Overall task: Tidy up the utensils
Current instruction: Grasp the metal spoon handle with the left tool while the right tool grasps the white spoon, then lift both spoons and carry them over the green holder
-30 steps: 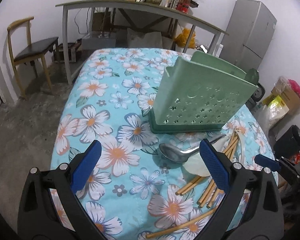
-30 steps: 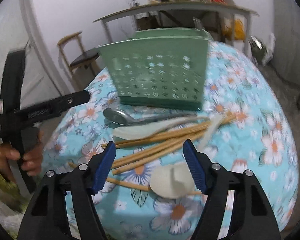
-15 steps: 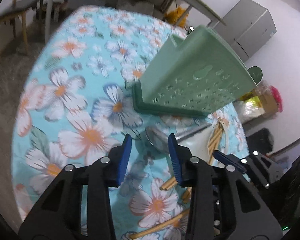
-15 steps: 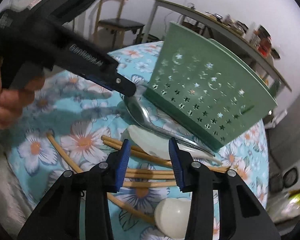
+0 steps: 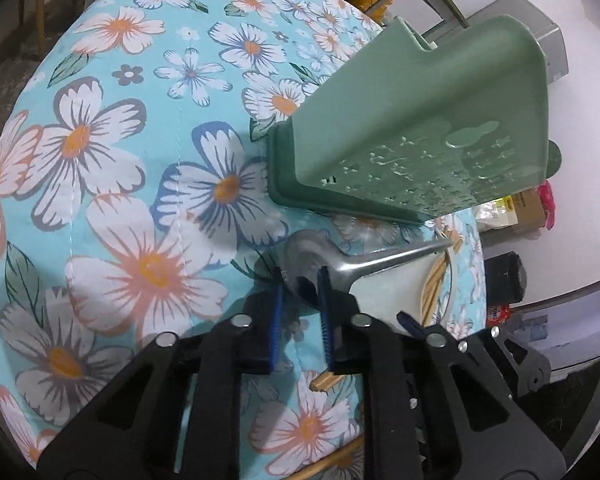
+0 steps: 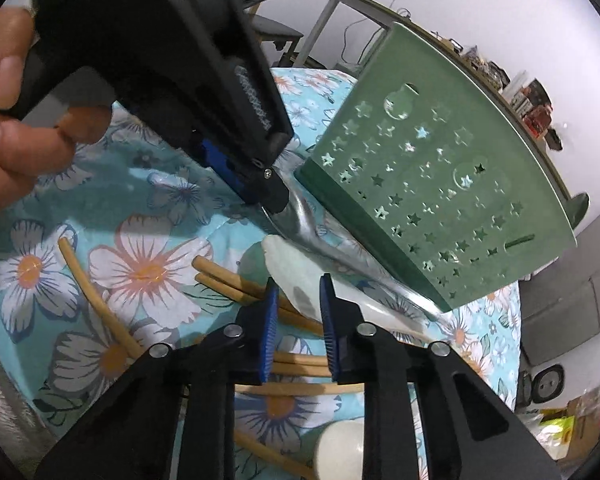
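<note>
**Two grippers closing on two spoons beside a green utensil holder**

Left gripper [image 5: 300, 286]: jaws nearly together and closing, with the bowl of the single metal spoon [image 5: 340, 262] between the blue pads; whether the pads already press on it cannot be told. The spoon's handle runs away to the right of the fingertips, along the base of the holder.

Right gripper [image 6: 298, 294]: jaws likewise narrow and closing, with the bowl end of a white ceramic spoon [image 6: 300, 276] between them; firm contact cannot be confirmed.

Count. One green utensil holder [image 6: 432, 192], standing just beyond both sets of fingertips, its wall pierced with star-shaped holes. One metal spoon. Two white ceramic spoons: the one at the right gripper's tips and a second [image 6: 340, 450] close under that gripper. Wooden chopsticks [image 6: 228, 280], at least six, lie scattered under and to the left of the right gripper. All rest on one floral tablecloth [image 5: 148, 184].

Differences between views. Only the right wrist view shows the person's hand [image 6: 16, 120] holding the left gripper, the second white spoon and most of the chopsticks. Only the left wrist view shows the spoon bowl between the left pads, the broad bare stretch of cloth to the left of that gripper and the right gripper's fingertip at lower right.
</note>
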Motion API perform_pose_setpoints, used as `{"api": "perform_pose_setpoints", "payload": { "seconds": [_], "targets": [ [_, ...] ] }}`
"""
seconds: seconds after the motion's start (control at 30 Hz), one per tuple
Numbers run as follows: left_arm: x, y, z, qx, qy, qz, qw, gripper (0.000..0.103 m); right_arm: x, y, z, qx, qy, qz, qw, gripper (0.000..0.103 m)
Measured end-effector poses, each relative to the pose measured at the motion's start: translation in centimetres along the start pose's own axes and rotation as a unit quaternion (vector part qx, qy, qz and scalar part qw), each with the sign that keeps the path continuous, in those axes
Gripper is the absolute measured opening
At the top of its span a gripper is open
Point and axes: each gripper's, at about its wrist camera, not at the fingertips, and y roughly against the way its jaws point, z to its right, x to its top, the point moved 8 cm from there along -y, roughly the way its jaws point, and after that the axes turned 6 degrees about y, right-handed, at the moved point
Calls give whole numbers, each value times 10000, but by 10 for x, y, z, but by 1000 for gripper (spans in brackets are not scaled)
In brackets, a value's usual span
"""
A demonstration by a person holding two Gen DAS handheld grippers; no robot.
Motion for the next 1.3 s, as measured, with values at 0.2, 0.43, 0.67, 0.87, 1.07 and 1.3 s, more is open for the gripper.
{"api": "perform_pose_setpoints", "payload": {
  "seconds": [0.2,0.43,0.67,0.87,1.07,1.3],
  "targets": [
    [5,14,0,160,-136,260,9994,7,5,11,-3,-178,87,123,9997,8],
    [5,49,22,491,-916,946,9901,2,7,39,20,-251,-392,352,9983,6],
    [-9,106,69,519,-2040,1931,9583,1,-4,74,54,-262,-1233,603,9902,3],
    [-13,138,90,404,-2194,2230,9489,1,-17,98,92,-206,-1989,844,9762,2],
    [-11,190,118,98,-2493,2718,9295,1,-23,122,128,-141,-2530,1225,9596,2],
    [15,248,135,621,-2683,3388,8996,1,-23,157,158,-240,-2830,1684,9439,2]
  ]
}}
